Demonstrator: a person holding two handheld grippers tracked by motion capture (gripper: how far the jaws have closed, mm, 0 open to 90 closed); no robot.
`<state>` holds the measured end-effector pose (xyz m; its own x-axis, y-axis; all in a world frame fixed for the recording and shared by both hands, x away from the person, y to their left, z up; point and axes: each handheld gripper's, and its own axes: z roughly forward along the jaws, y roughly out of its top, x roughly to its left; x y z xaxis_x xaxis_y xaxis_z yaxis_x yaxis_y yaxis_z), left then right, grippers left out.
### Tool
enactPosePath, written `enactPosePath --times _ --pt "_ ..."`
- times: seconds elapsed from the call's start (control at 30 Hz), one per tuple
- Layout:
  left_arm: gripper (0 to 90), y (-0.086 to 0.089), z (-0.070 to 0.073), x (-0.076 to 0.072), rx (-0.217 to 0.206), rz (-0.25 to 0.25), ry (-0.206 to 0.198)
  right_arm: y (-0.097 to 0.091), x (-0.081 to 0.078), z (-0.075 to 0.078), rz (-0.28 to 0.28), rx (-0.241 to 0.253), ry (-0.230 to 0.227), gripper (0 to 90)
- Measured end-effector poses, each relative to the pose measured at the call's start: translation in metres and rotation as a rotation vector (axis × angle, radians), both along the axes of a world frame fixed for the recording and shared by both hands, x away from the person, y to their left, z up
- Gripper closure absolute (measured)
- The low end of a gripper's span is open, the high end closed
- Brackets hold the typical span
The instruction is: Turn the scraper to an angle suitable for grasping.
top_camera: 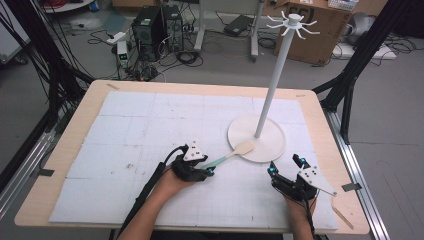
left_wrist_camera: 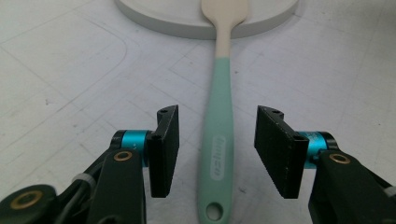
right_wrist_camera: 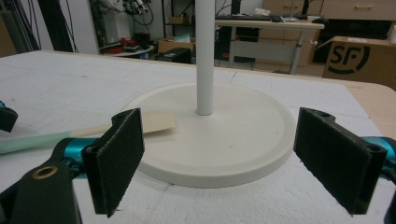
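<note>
Straddling the spatula (left_wrist_camera: 218,140) handle with the left gripper (left_wrist_camera: 217,151), pads not yet touching; it lies near the mat's (top_camera: 125,150) front edge, blade on the stand (top_camera: 270,145) base. Risk: an off-centre squeeze pivots it off the base. Right gripper (right_wrist_camera: 233,158) is spread wide, empty.

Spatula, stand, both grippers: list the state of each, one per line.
Spatula: lying flat on the table mat, blade end resting on the stand's base, handle between the left gripper's jaws, untouched.
Stand: upright, hooks at its top bare.
Left gripper: open, jaws astride the handle.
Right gripper: open, holding nothing, facing the stand.
</note>
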<state>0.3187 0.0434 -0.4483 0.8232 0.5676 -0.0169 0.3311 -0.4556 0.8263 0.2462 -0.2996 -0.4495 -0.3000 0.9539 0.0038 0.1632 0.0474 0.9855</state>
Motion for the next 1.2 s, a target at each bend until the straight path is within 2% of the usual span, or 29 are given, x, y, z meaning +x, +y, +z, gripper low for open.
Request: enactPosePath --times 0.07,0.2,0.37,0.5,0.77,1.2 --pt "52.0 -0.0014 -0.0005 0.0012 0.011 0.018 0.009 0.0 0.0001 0.0 0.0 0.0 0.0 15.7" --pt "54.0 -0.0003 -0.0011 0.0041 -0.001 0.031 0.033 0.0001 0.0001 0.0 0.001 0.0 0.0 15.7" --pt "54.6 -0.0024 -0.0014 0.0023 0.017 0.014 0.021 0.0004 0.0002 0.0 -0.002 0.001 -0.001 15.7" --pt "55.5 -0.0038 -0.0016 0.0025 0.031 0.007 0.025 0.0001 0.0002 0.0 -0.001 -0.001 0.0 15.7" --pt "58.7 -0.005 -0.002 0.003 0.045 0.014 0.027 0.0003 0.0002 0.0 -0.002 -0.002 0.0 15.8" --pt "71.7 -0.0046 -0.002 0.0032 0.044 0.02 0.027 0.0001 0.0001 0.0 -0.001 -0.001 0.001 15.7"
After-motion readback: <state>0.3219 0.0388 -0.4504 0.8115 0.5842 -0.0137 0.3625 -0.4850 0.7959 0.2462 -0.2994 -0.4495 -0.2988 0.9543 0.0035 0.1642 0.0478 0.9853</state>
